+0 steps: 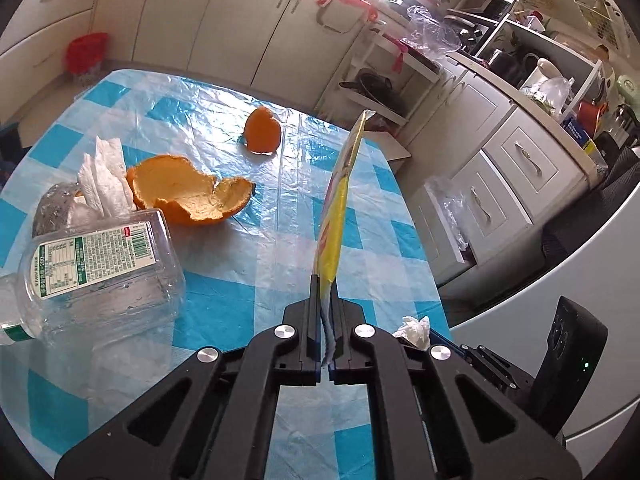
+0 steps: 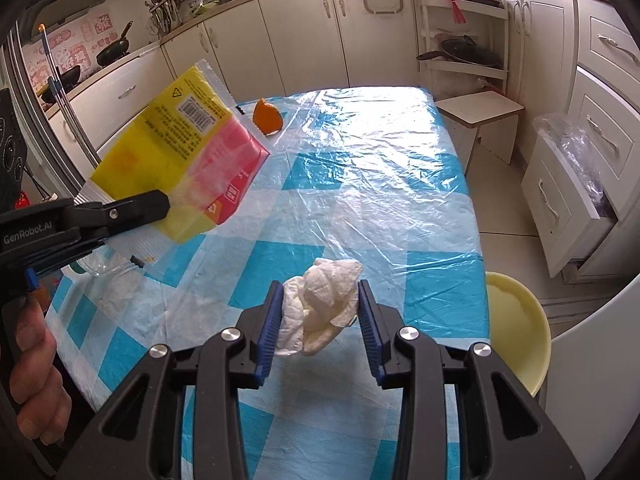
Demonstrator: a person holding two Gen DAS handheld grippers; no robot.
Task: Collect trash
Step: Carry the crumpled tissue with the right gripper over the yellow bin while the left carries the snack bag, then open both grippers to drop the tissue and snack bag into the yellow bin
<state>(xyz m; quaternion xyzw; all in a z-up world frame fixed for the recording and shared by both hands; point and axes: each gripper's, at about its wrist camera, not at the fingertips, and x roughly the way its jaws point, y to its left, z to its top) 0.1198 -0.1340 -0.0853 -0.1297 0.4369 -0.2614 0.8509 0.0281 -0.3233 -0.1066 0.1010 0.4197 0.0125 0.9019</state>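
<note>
My left gripper [image 1: 325, 292] is shut on a yellow and red snack wrapper [image 1: 338, 208] and holds it edge-on above the table; the wrapper [image 2: 180, 152] and the left gripper [image 2: 158, 206] also show at the left of the right wrist view. My right gripper [image 2: 320, 300] is shut on a crumpled white tissue [image 2: 324, 304] above the table's near part; the tissue [image 1: 414, 330] shows beside my left gripper. On the table lie a large orange peel [image 1: 188, 196], a smaller orange peel [image 1: 262, 130], a clear plastic bottle [image 1: 96, 268] and white paper [image 1: 104, 180].
The table has a blue and white checked plastic cover [image 2: 360, 184]. A yellow stool [image 2: 516, 328] stands at its right side. A small white step stool [image 2: 480, 116] and cabinets with an open drawer [image 2: 568, 200] lie beyond. A red bin [image 1: 86, 50] stands on the floor far left.
</note>
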